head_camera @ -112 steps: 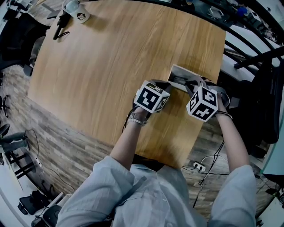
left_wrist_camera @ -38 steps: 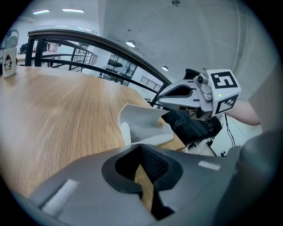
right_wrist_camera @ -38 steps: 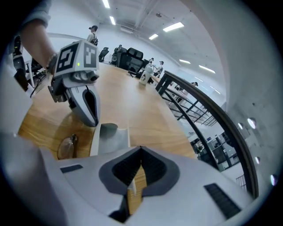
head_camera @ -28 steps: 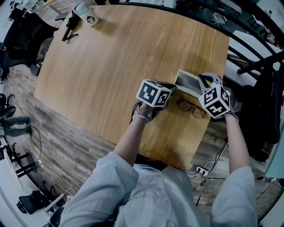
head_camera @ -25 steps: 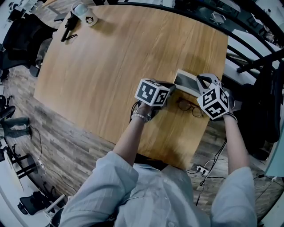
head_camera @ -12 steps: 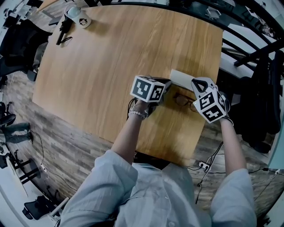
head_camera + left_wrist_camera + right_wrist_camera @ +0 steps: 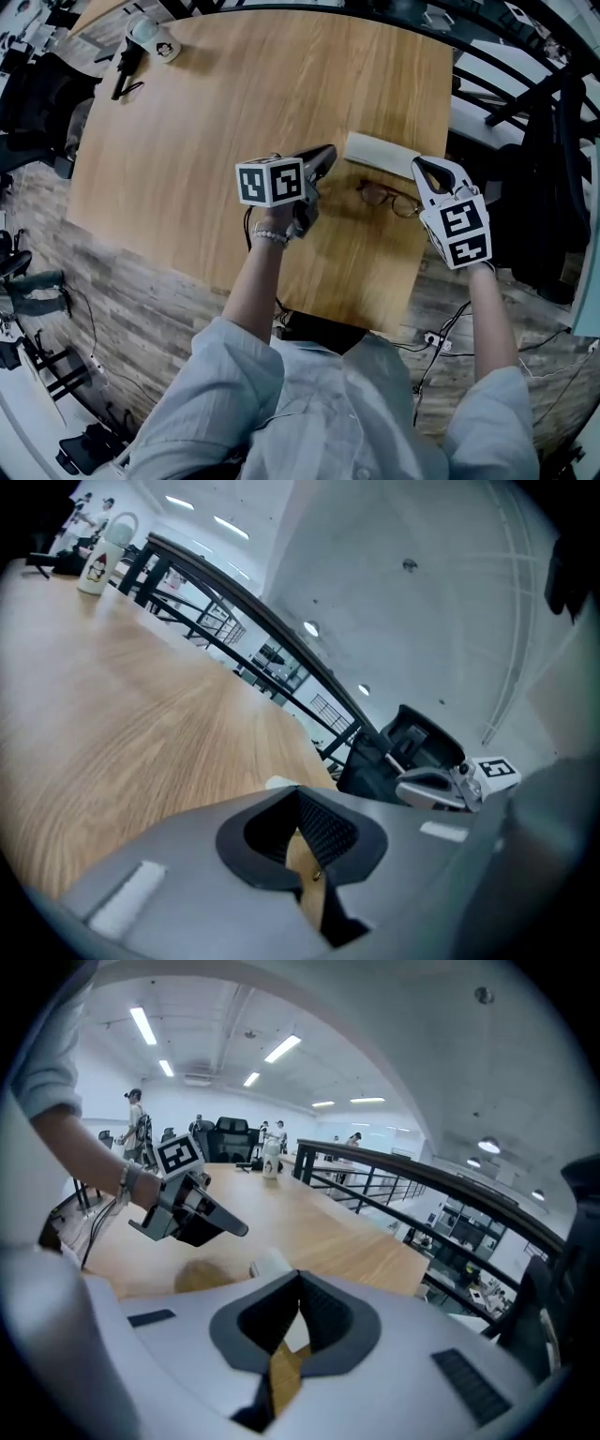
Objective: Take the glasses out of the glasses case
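The glasses (image 7: 387,198) show only in the head view. They lie on the table (image 7: 234,103) right of centre, just below the pale case (image 7: 380,153). The left gripper (image 7: 327,151) hangs to their left and the right gripper (image 7: 432,166) to their right, and neither touches them.

Each gripper view shows only a white end of the case beyond its own tips. In the left gripper view the jaws are pressed together with nothing between them, and the right gripper is at mid right. In the right gripper view the jaws are likewise together and empty, and the left gripper is at mid left. A mug (image 7: 155,39) stands at the head view's upper left.
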Demonstrator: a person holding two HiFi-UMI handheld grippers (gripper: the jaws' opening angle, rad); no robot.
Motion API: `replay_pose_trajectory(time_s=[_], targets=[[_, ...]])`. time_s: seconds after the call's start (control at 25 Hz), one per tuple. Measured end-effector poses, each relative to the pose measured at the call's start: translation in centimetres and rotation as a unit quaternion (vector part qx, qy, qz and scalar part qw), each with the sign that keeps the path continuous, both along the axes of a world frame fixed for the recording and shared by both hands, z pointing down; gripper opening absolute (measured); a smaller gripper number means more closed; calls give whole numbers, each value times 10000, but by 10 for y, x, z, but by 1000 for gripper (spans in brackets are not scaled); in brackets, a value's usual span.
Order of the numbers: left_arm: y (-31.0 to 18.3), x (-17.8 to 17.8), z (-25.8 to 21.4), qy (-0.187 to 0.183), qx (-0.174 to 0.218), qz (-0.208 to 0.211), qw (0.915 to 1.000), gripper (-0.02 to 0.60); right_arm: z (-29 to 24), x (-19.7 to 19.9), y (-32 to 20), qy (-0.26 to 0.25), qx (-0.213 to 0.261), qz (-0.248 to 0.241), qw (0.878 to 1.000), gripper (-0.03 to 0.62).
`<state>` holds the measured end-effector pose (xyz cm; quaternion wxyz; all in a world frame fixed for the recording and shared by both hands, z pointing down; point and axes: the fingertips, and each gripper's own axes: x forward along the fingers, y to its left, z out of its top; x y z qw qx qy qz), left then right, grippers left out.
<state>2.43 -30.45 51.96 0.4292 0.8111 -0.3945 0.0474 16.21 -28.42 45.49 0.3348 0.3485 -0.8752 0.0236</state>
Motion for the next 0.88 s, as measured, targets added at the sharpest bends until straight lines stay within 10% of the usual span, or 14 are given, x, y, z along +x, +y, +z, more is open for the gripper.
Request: replay_pose_trajectory(time_s=[0.88], targets=[[143, 40, -244, 571, 2477, -13, 9672, 3, -157, 76, 182, -1654, 1173, 891, 9752, 2]])
